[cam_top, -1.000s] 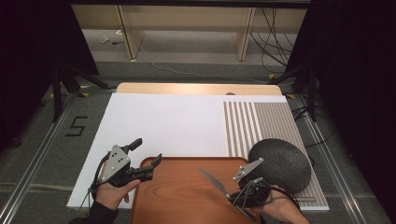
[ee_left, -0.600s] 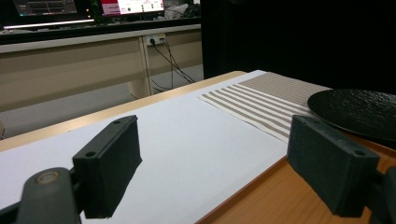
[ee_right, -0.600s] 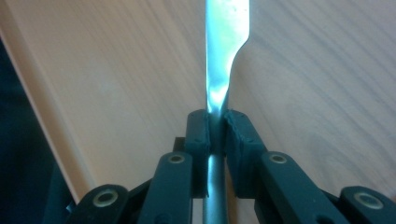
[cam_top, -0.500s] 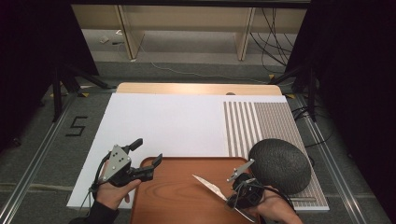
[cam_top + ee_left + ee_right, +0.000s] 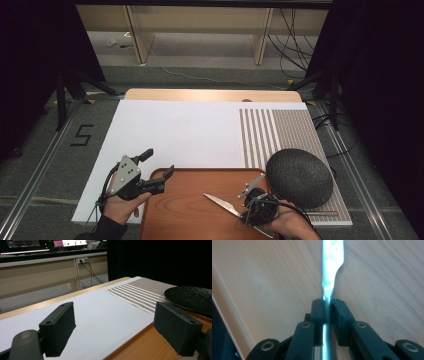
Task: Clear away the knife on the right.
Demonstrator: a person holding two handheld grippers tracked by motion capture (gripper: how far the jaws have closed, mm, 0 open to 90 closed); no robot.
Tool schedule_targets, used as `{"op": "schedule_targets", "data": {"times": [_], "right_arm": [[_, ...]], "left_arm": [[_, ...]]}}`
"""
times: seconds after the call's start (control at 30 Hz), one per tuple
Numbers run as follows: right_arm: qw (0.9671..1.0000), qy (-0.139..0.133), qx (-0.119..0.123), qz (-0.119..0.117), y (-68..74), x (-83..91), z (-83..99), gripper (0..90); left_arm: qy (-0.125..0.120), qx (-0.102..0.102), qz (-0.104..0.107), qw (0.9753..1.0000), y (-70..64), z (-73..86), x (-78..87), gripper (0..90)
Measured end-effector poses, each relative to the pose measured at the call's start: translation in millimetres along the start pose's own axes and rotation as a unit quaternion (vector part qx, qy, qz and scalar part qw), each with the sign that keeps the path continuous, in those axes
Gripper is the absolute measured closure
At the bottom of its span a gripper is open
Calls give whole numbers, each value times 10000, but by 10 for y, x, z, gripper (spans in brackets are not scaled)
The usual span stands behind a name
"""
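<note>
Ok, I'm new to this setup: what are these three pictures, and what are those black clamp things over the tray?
No machine here: a person holds a hand-held gripper in each hand. The high view looks down from above the table. There the left gripper hovers open at the wooden tray edge, and the right gripper clamps a knife over the tray. Beside it, a black plate sits on a striped mat, which lies on a white sheet. The other two pictures come from cameras riding on each gripper: the left gripper view looks between its spread jaws; the right gripper view shows its jaws shut on the knife.
</note>
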State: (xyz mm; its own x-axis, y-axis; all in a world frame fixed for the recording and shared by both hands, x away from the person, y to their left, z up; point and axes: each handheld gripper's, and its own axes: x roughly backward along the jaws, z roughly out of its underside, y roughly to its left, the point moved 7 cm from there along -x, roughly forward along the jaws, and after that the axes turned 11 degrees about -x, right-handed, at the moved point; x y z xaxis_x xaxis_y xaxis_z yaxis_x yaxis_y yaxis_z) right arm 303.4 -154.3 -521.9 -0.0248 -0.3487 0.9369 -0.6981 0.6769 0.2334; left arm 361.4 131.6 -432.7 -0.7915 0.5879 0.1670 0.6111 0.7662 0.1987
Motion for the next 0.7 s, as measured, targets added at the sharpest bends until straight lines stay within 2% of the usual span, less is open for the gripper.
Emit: {"op": "schedule_targets", "data": {"times": [0.13, 0.23, 0.3, 0.4, 0.5, 0.7], "right_arm": [[9998, -134, 101, 64, 17, 34, -25, 761], [9987, -448, 220, 68, 61, 85, -80, 707], [9969, -664, 431, 43, 114, 102, -133, 732], [9937, -818, 752, 170, 208, 76, -223, 814], [9907, -779, 1075, 310, 276, 9, -293, 900], [9890, -542, 1317, 399, 318, -127, -358, 900]], "left_arm": [[1, 1, 0, 10000, 0, 0, 0, 170], [2, -2, 1, 10000, -1, -1, -2, 170], [3, -1, 1, 10000, 1, -1, -4, 170], [16, 6, -7, 10000, 2, 4, -9, 170], [13, -11, 2, 10000, -2, 2, -10, 170], [15, -1, -8, 10000, 3, 4, -8, 170]]}}
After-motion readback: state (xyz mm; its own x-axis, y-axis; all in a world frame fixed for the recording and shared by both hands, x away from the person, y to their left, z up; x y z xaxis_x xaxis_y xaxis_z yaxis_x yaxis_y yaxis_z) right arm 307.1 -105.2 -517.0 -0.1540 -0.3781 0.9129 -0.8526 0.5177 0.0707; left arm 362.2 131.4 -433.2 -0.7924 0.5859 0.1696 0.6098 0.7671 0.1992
